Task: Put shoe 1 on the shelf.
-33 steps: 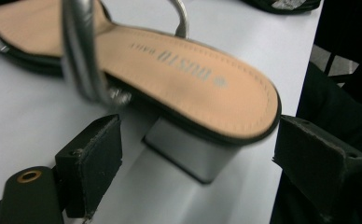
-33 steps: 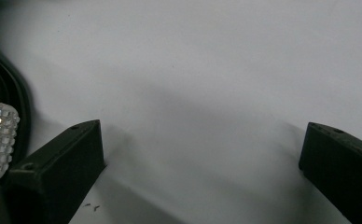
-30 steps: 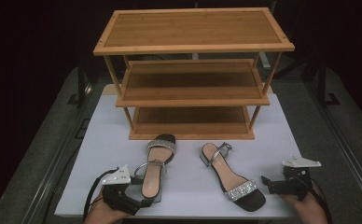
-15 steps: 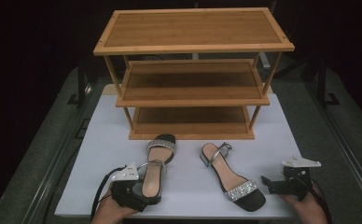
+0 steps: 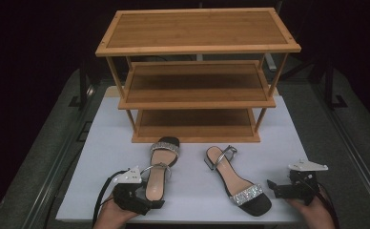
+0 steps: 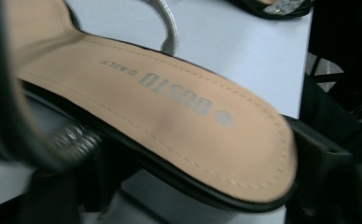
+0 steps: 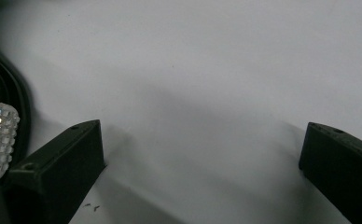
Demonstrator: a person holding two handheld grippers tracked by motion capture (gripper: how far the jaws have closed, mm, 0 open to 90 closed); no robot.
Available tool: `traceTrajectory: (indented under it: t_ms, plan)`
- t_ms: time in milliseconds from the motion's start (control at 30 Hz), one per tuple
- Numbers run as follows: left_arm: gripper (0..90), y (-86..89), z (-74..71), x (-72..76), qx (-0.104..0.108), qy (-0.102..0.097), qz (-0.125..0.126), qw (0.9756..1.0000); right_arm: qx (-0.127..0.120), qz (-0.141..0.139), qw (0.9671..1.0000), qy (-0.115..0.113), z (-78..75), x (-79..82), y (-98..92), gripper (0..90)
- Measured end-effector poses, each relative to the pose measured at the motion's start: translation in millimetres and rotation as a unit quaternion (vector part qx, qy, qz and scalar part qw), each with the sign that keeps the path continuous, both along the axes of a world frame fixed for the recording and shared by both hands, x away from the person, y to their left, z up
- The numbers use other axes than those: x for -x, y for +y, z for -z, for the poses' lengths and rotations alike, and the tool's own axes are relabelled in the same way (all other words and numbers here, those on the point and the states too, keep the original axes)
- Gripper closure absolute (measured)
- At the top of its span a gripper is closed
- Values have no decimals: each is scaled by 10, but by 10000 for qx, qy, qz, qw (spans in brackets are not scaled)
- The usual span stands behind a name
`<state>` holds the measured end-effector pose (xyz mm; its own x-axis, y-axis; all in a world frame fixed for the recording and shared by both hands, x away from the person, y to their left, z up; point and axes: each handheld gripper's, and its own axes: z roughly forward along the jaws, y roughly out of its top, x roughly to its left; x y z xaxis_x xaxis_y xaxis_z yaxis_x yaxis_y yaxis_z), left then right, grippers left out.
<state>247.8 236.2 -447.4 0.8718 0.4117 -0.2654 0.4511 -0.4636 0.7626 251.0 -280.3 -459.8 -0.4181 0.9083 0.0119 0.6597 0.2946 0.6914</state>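
A: Where are the shoes?

B: Both sandals lie on the white table [image 5: 102, 157] before an empty three-tier wooden rack [image 5: 197, 76]. The left tool [image 5: 147, 205] is at the heel of the left sandal [image 5: 159, 167]; its jaws straddle the heel, but whether they grip it I cannot tell.

A: And the other?

B: The right tool [image 5: 274, 187] rests wide open, holding nothing, just beside the right sandal [image 5: 235, 179]. Nothing is shelved yet

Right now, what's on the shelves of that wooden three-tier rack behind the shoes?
The bamboo-coloured wooden rack carries nothing on its top, and the visible parts of its two lower shelves are bare. Their back portions are hidden under the shelves above.
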Motion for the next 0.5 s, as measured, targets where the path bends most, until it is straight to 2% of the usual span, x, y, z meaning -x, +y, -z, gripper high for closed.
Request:
traceTrajectory:
  t_ms: [167, 333, 500]
  plan:
    - [240, 19, -26, -1, 125, -28, -17, 9999, 1, 0, 10000, 1, -1, 0, 0, 0]
    - [247, 47, -83, -1, 317, -149, -55, 9994, -5, 2, 10000, 0, 0, 0, 0, 0]
    - [249, 79, -132, -11, 524, -171, -97, 9984, -8, 1, 10000, 1, 0, 0, 0, 0]
